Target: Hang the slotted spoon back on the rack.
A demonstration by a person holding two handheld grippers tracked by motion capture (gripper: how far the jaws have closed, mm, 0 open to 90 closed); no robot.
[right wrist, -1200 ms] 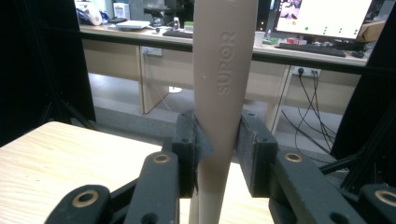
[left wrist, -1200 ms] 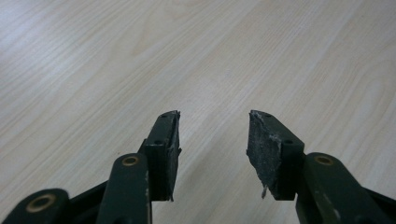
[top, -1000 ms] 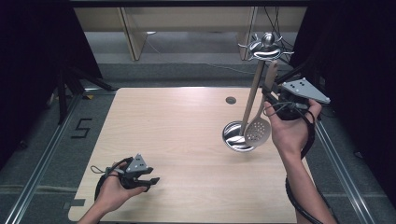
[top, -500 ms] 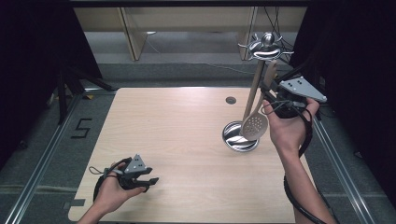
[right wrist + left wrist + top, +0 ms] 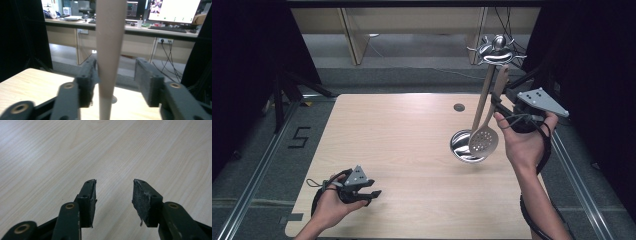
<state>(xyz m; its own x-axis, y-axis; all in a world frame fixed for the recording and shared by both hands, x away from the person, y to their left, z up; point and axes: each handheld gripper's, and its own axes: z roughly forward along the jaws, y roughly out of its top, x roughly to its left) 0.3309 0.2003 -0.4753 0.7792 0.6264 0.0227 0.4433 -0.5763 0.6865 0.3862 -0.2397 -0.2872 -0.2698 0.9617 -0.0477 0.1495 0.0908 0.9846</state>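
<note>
Wooden table [image 5: 402, 150], pale grain, bearing one utensil stand [image 5: 489, 75] at its right side.

High view. Item one: stand with round polished base [image 5: 464, 146] on the tabletop, slim upright pole, and a hooked metal crown [image 5: 496, 50] at the top. Item two: slotted spoon [image 5: 485, 138], pale handle running up to the crown, perforated bowl hanging just above the base; it appears to hang from a hook, which would explain why it stays upright with nothing clamping it. Item three: right gripper [image 5: 502, 107], held level beside the handle at mid-height, grey plate uppermost. Item four: left gripper [image 5: 369, 194], resting low at the near left of the table, well apart from the stand, judged idle so as to leave the work to the other hand.

Left gripper view. Two black jaws standing wide apart over bare wood, nothing between them.

Right gripper view. Spoon handle [image 5: 108, 50] rising between the jaws, which have just been opening; it lies against the left pad [image 5: 88, 75] and a clear gap separates it from the right pad [image 5: 147, 80]. Not gripped. Judgement: a release after hanging, the level approach chosen to keep the handle vertical under its hook. Desks and monitors [image 5: 172, 10] behind.
</note>
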